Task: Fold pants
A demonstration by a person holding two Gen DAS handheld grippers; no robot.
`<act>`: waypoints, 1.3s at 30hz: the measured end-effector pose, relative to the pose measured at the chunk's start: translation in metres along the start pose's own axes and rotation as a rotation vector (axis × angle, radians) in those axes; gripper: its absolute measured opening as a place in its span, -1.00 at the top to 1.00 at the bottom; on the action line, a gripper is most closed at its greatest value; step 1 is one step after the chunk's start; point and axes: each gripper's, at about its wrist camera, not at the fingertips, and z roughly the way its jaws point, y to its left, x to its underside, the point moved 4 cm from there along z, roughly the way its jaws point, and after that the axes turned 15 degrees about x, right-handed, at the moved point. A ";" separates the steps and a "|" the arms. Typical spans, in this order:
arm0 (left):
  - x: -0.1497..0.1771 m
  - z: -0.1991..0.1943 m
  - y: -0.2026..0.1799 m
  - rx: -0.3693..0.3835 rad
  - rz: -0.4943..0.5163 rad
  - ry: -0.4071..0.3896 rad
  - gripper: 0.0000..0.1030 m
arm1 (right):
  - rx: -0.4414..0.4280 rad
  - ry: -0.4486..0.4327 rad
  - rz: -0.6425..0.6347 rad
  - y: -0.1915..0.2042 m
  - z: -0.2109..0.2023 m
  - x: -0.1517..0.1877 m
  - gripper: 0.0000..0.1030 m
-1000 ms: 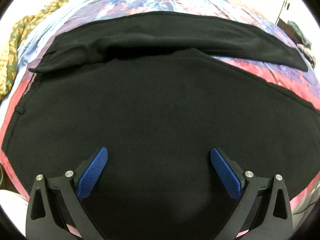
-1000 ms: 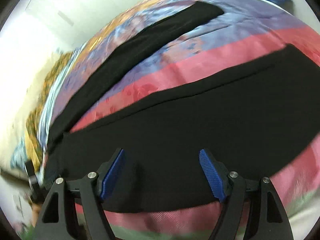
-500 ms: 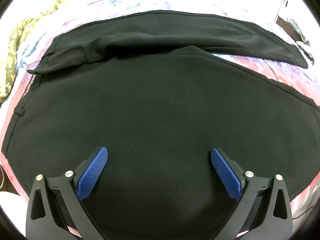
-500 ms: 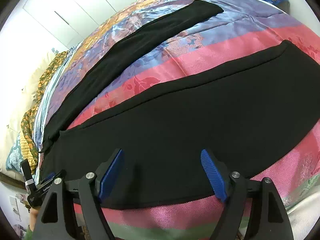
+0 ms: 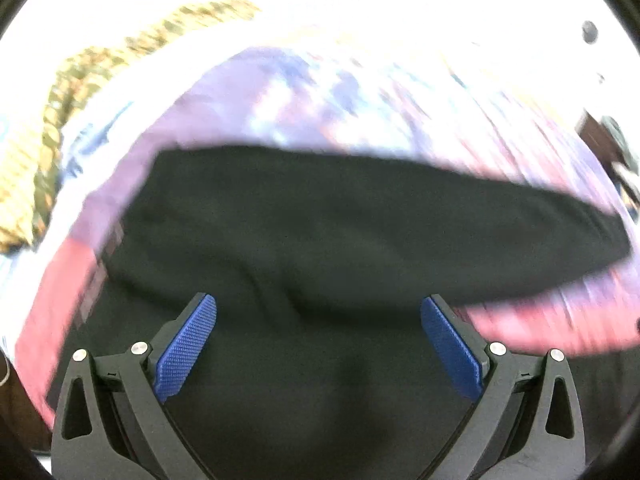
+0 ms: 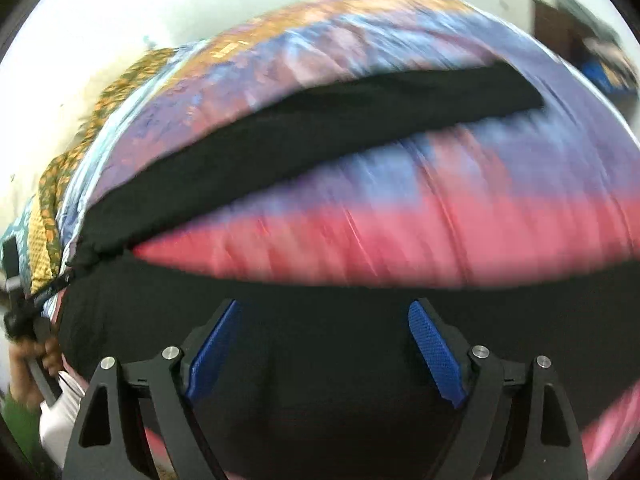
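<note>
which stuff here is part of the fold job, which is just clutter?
Job:
black pants
left gripper, open
right gripper, open

Lying about:
striped bedspread, under the pants
yellow patterned cloth, at the bed's far edge

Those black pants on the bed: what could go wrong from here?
Both the left gripper and the right gripper hang over the pants with jaws wide open, so a bite might catch only one layer. The two legs lie spread apart with the bedspread showing between them, so a fold could end up crooked. The shiny bedspread may let the cloth slide.
</note>
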 end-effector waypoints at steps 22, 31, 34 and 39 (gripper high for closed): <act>0.023 0.069 0.092 -0.167 -0.076 -0.048 -0.99 | 0.260 0.055 0.102 -0.235 0.144 -0.206 -0.40; 0.023 0.069 0.093 -0.172 -0.073 -0.048 -0.99 | 0.253 -0.054 -0.034 -0.214 0.084 -0.166 0.92; 0.023 0.069 0.092 -0.175 -0.071 -0.047 -0.99 | 0.208 -0.109 -0.133 -0.189 0.032 -0.128 0.92; 0.023 0.069 0.092 -0.176 -0.069 -0.044 -0.99 | 0.185 -0.117 -0.122 -0.193 -0.045 -0.021 0.93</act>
